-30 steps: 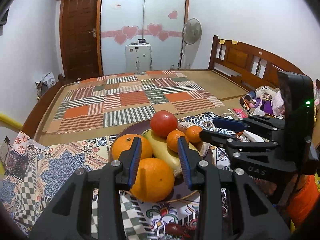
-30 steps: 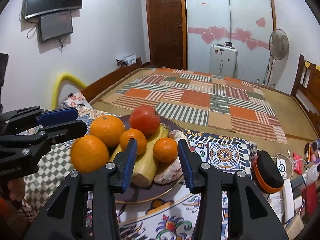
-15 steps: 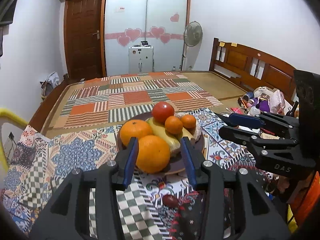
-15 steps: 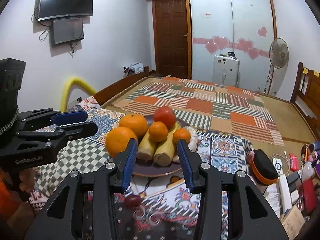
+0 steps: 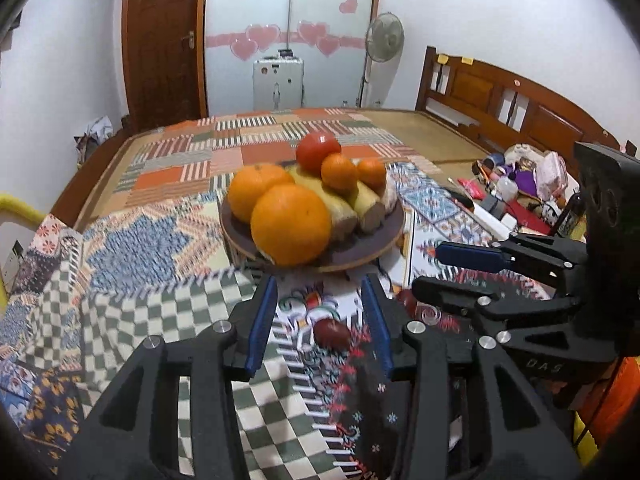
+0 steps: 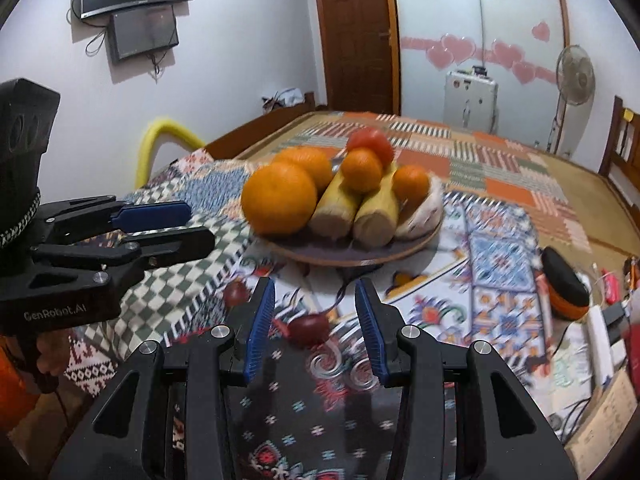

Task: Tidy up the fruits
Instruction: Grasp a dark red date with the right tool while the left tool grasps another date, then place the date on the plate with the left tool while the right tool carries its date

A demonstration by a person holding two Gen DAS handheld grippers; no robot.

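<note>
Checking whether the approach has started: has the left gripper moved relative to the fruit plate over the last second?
Yes. The left gripper has backed away from the plate and come down: its fingers framed the oranges before, and now frame a small dark red fruit on the cloth.

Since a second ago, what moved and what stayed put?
The left gripper and right gripper backed away from the plate and dipped toward the cloth. The left fingers have just been opening, gripping nothing; a small dark red fruit lies on the cloth under their gap. The right fingers stayed apart, empty. The piled fruit stayed on the plate.
</note>
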